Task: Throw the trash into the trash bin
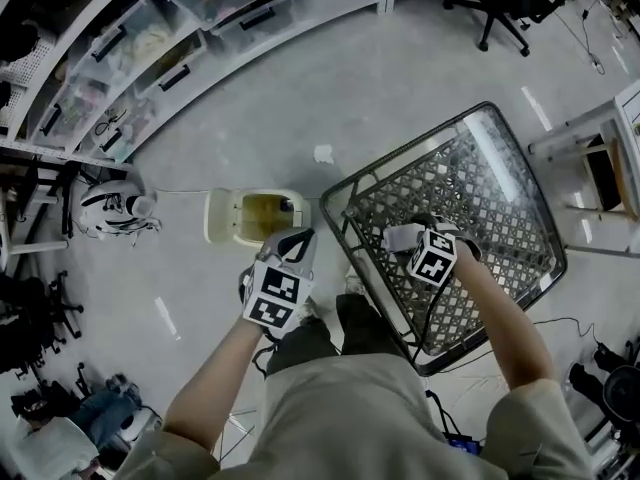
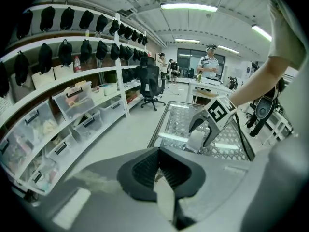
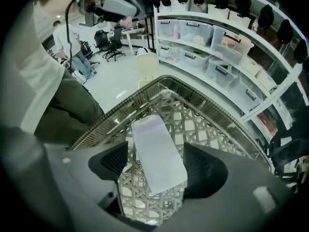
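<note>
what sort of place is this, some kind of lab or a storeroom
Probably a lab or workshop: long white shelves holding clear storage bins, a rolling office chair, and desks at the back.

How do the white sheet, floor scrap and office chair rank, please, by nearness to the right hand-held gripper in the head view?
1. White sheet, between the right hand-held gripper's jaws.
2. Floor scrap, up-left on the floor.
3. Office chair, top edge.
</note>
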The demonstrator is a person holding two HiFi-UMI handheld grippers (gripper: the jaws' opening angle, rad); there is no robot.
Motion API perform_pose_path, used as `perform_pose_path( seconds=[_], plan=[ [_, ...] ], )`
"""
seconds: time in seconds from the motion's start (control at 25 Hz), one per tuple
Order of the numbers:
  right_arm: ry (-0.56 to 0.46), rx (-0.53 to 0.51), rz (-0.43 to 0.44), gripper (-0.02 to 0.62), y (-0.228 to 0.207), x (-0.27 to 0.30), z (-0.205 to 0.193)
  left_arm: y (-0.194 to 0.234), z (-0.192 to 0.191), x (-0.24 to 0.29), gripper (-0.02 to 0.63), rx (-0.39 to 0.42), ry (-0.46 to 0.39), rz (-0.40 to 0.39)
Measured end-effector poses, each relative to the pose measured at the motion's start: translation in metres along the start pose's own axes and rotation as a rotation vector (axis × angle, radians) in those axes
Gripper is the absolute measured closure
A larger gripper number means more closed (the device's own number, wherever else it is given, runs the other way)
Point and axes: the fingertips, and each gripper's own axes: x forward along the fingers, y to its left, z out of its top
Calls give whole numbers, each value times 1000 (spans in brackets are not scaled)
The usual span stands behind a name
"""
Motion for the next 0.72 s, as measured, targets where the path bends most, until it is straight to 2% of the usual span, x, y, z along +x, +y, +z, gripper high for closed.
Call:
perform_pose_path(
  seconds=[0.2, 0.36, 0.56, 0.72],
  plan=[
    [71, -79, -28, 232, 0, 23, -11, 1, -7, 4, 603, 2, 9, -3],
    [84, -90, -55, 251, -6, 25, -11, 6, -10, 4, 603, -6, 6, -3],
    [85, -17, -63, 265, -11, 19, -7, 15, -25, 0, 603, -49, 22, 9],
    [26, 51, -91, 267, -19, -2, 13, 28, -28, -14, 603, -60, 0, 38]
  ],
)
